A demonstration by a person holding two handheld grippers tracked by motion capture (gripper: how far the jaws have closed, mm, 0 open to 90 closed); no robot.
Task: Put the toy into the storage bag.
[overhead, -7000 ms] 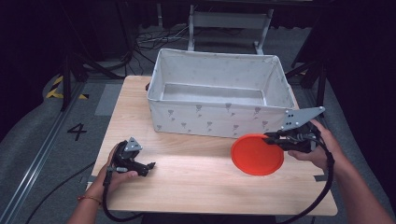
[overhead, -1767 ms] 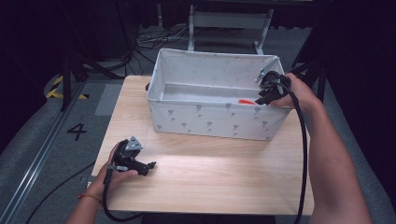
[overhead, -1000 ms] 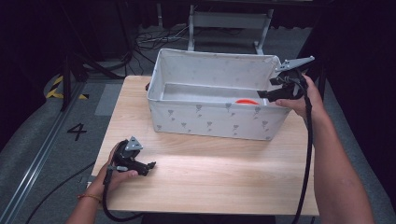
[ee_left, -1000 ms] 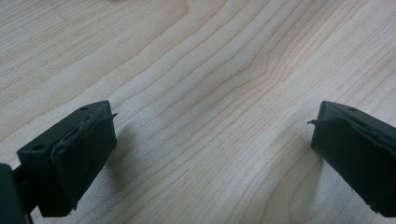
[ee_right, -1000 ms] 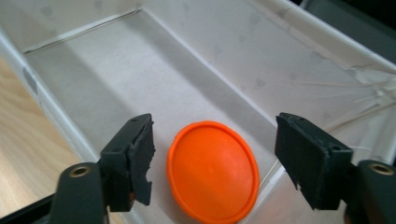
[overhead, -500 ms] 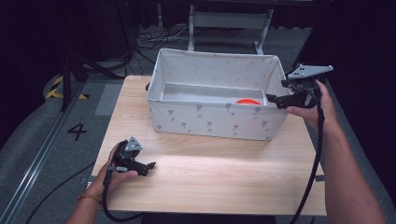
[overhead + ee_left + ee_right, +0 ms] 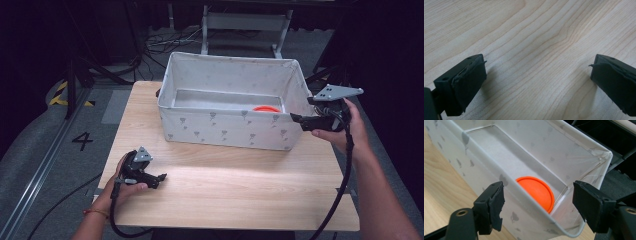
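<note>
An orange disc lies flat on the floor of the white fabric box, near its right end. My right gripper hovers just outside the box's near right corner and points left at it; it is open with nothing between its fingers. In the right gripper view the disc rests inside the box, beyond the open right gripper. My left gripper rests on the wooden table at the front left. It is open and empty, as the left gripper shows over bare wood.
The box takes up the back half of the table. A metal stand and cables sit on the floor behind it. A cable trails from each gripper toward the front edge of the table.
My right gripper carried the disc from the table into the box, let it go, and has since drawn back to the right, off the box. The left gripper has not moved.
</note>
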